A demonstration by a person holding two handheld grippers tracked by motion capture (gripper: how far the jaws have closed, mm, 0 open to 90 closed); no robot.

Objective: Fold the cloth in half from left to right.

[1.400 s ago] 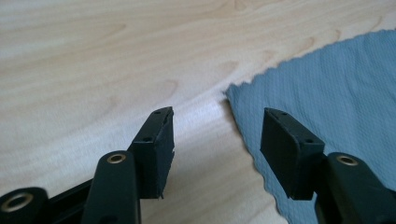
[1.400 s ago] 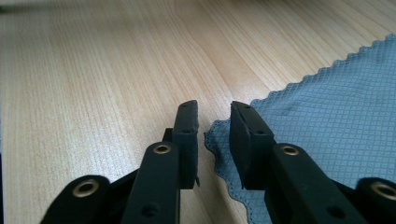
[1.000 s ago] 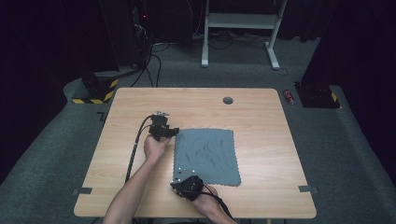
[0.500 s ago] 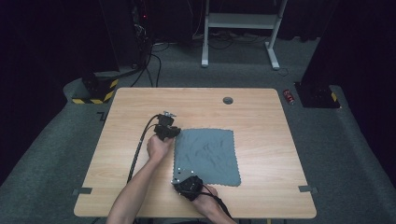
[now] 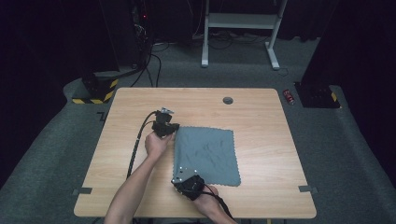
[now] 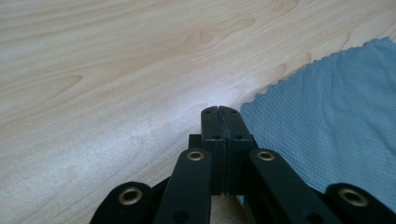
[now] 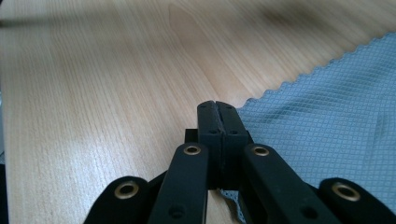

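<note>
now, cloth: grey cloth [image 5: 206, 155] lies flat at the middle of the table [image 5: 261, 112], slightly rumpled.
left gripper: left gripper [image 5: 164, 127] has just closed, jaws pinched together on the cloth's upper-left corner.
right gripper: right gripper [image 5: 187, 182] is clamped on the lower-left corner.
technique: lift both corners level and together, keeping the edge between them taut.
risk: thin fabric may slip out.

A light wooden table [image 5: 261, 126] stands on grey carpet. 1 grey-blue cloth [image 5: 208, 154] lies flat on it, a little toward the near edge, with a zigzag-cut hem and a few soft wrinkles. A small round grey cap [image 5: 228, 100] sits in the tabletop near the far edge.
</note>
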